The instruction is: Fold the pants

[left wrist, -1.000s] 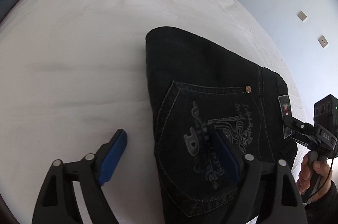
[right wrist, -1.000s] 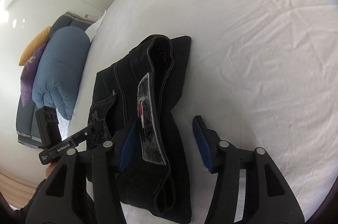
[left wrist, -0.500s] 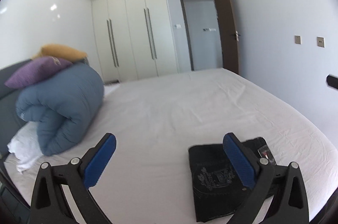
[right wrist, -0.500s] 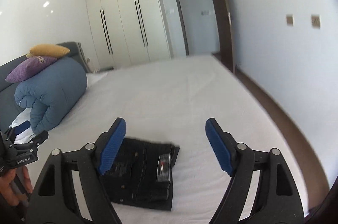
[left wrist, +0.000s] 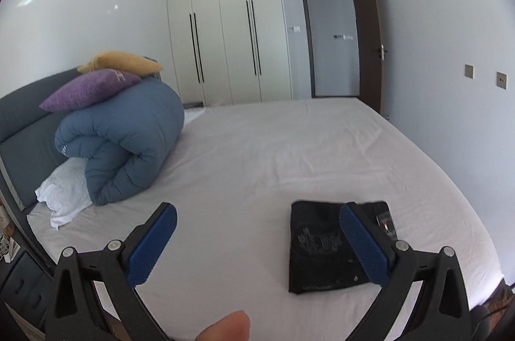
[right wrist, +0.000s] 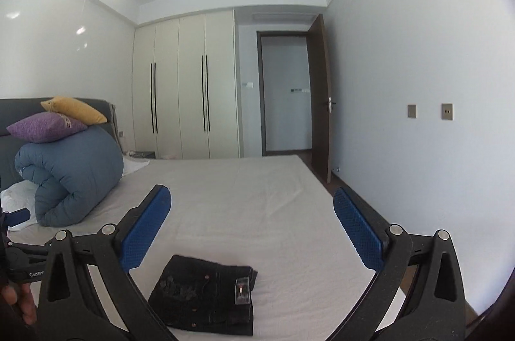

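The black pants (left wrist: pixel 322 247) lie folded in a flat, compact rectangle on the white bed (left wrist: pixel 257 154), near its foot. They also show in the right wrist view (right wrist: pixel 206 296), waistband label up. My left gripper (left wrist: pixel 257 231) is open and empty, raised well above and back from the pants. My right gripper (right wrist: pixel 251 212) is open and empty too, held high and clear of them. The left gripper's handle (right wrist: pixel 19 260) shows at the right wrist view's left edge.
A rolled blue duvet (left wrist: pixel 125 144) with a purple cushion (left wrist: pixel 87 89) and a yellow cushion (left wrist: pixel 122 62) sits at the head of the bed. Wardrobes (left wrist: pixel 225 35) and an open door (left wrist: pixel 370 38) stand beyond. The wall (right wrist: pixel 418 83) runs along the bed's right side.
Both grippers have pulled up and back from right at the pants to a high, level view of the room. The folded pants stay where they lay on the bed.
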Demonstrator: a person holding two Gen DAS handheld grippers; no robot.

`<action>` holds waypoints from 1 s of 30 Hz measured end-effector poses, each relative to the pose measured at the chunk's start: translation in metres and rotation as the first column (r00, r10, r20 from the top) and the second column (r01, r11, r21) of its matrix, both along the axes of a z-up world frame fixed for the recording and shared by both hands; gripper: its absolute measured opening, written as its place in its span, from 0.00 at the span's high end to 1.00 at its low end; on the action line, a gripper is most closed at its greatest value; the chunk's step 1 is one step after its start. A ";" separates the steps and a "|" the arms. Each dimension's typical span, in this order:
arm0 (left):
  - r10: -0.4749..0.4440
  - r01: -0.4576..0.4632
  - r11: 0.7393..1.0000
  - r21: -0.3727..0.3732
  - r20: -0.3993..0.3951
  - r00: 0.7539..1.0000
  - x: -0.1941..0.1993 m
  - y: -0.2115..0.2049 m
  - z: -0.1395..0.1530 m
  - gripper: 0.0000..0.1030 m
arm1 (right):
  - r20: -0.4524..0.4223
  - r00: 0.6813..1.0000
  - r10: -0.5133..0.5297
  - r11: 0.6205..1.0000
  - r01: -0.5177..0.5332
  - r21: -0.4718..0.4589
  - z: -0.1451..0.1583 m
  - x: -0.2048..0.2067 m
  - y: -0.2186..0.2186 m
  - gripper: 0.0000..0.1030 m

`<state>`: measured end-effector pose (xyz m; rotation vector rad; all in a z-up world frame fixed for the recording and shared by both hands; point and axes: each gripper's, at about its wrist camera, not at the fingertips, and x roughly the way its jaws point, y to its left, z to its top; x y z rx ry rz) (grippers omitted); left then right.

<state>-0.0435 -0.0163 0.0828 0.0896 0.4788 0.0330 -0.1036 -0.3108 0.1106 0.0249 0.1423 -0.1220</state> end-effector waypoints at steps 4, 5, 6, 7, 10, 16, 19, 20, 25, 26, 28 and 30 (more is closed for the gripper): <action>-0.046 0.041 0.999 -0.028 -0.190 0.981 0.012 -0.011 -0.045 0.00 | -0.246 0.969 -0.030 0.999 0.034 0.014 -0.046 0.020 0.000 0.00; -0.048 0.042 0.999 -0.031 -0.226 0.973 0.013 -0.013 -0.055 0.00 | -0.306 0.952 -0.032 0.998 0.046 0.037 -0.057 0.026 -0.002 0.00; -0.049 0.042 0.999 -0.034 -0.258 0.965 0.013 -0.016 -0.064 0.00 | -0.364 0.931 -0.038 0.997 0.061 0.052 -0.068 0.032 -0.003 0.00; -0.050 0.042 0.999 -0.035 -0.287 0.957 0.015 -0.017 -0.073 0.00 | -0.418 0.908 -0.041 0.995 0.075 0.064 -0.079 0.039 -0.003 0.00; -0.040 0.029 0.999 -0.037 -0.346 0.937 0.011 -0.025 -0.092 0.00 | -0.509 0.860 -0.023 0.991 0.086 0.101 -0.111 0.034 0.003 0.00; -0.028 0.004 0.998 -0.060 -0.405 0.914 0.011 -0.022 -0.109 0.00 | -0.549 0.836 -0.015 0.993 0.076 0.090 -0.131 0.028 0.018 0.00; -0.027 0.001 0.998 -0.064 -0.411 0.911 0.011 -0.022 -0.110 0.00 | -0.564 0.826 -0.006 0.994 0.067 0.089 -0.134 0.033 0.020 0.00; -0.027 0.001 0.998 -0.063 -0.412 0.911 0.011 -0.022 -0.111 0.00 | -0.573 0.820 -0.002 0.994 0.063 0.087 -0.137 0.035 0.022 0.00; -0.032 0.009 0.998 -0.056 -0.415 0.909 0.009 -0.024 -0.114 0.00 | -0.599 0.800 0.018 0.994 0.050 0.096 -0.145 0.038 0.026 0.00; -0.033 0.010 0.998 -0.057 -0.416 0.909 0.009 -0.024 -0.114 0.00 | -0.603 0.797 0.022 0.994 0.046 0.097 -0.147 0.038 0.027 0.00; -0.034 0.011 0.998 -0.058 -0.416 0.909 0.009 -0.024 -0.114 0.00 | -0.609 0.793 0.022 0.994 0.046 0.096 -0.149 0.040 0.027 0.00; -0.035 0.012 0.998 -0.059 -0.417 0.908 0.009 -0.024 -0.115 0.00 | -0.620 0.784 0.027 0.994 0.045 0.100 -0.153 0.044 0.025 0.00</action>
